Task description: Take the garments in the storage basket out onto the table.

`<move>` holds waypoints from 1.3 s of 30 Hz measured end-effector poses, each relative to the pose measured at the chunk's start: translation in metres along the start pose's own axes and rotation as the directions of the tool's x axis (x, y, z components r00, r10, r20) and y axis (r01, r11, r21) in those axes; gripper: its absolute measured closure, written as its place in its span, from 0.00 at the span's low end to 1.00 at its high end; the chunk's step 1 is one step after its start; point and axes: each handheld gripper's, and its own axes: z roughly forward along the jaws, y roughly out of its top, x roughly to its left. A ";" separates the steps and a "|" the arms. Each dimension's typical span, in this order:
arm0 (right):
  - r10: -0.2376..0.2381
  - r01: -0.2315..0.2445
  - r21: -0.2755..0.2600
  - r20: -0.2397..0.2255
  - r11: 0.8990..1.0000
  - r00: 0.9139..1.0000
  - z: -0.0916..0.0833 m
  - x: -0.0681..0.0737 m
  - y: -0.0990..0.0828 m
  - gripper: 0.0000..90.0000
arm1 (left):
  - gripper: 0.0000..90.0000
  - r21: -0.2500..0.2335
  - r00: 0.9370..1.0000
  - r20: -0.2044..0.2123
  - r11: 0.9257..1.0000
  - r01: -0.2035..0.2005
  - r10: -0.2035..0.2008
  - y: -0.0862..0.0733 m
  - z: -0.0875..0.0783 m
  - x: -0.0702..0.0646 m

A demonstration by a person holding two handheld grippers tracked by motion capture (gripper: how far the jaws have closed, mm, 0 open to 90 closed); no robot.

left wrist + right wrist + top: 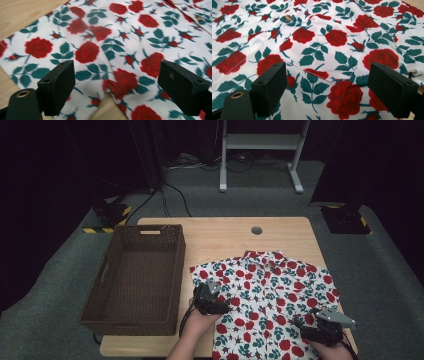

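Note:
A short-sleeved shirt (265,290), white with red roses and green leaves, lies spread flat on the right half of the wooden table (225,232), collar at the far side. My left gripper (216,301) hovers at the shirt's left edge; in the left gripper view its jaws stand wide apart above the fabric (100,32), open (117,85), holding nothing. My right gripper (315,327) is over the shirt's near right part. In the right gripper view it is open (327,87) above the chest pocket (327,50), with a button (287,17) farther off.
A brown wicker basket (150,227) with nothing in it stands on the left part of the table, close to the shirt's left sleeve. A round cable hole (256,230) sits near the far edge. Bare wood (22,12) shows beside the shirt. Grey carpet surrounds the table.

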 end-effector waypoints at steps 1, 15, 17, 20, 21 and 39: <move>0.006 -0.006 0.000 -0.012 1.000 1.000 0.000 0.000 0.000 0.18 | 0.17 -0.003 1.000 -0.008 1.000 0.003 -0.003 0.002 0.001 0.001; 0.011 -0.011 0.002 -0.035 1.000 0.999 0.000 -0.001 -0.003 0.19 | 0.57 0.036 0.992 -0.119 0.998 0.042 -0.037 0.020 0.022 0.029; 0.003 -0.003 0.000 -0.031 1.000 1.000 0.000 -0.001 -0.003 0.19 | 0.65 0.043 0.990 -0.138 0.998 0.048 -0.041 0.020 0.026 0.033; 0.005 -0.005 -0.001 -0.037 1.000 0.999 0.001 0.000 -0.002 0.19 | 0.76 0.032 0.978 -0.199 0.997 0.064 -0.056 0.021 0.029 0.039; 0.003 -0.003 -0.002 -0.038 1.000 0.999 0.001 0.000 -0.002 0.19 | 0.77 0.035 0.975 -0.216 0.997 0.066 -0.056 0.021 0.030 0.041; -0.016 0.016 0.001 -0.048 1.000 0.999 0.001 0.004 -0.002 0.20 | 0.16 0.092 0.962 -0.245 0.984 0.150 -0.123 0.024 0.049 0.046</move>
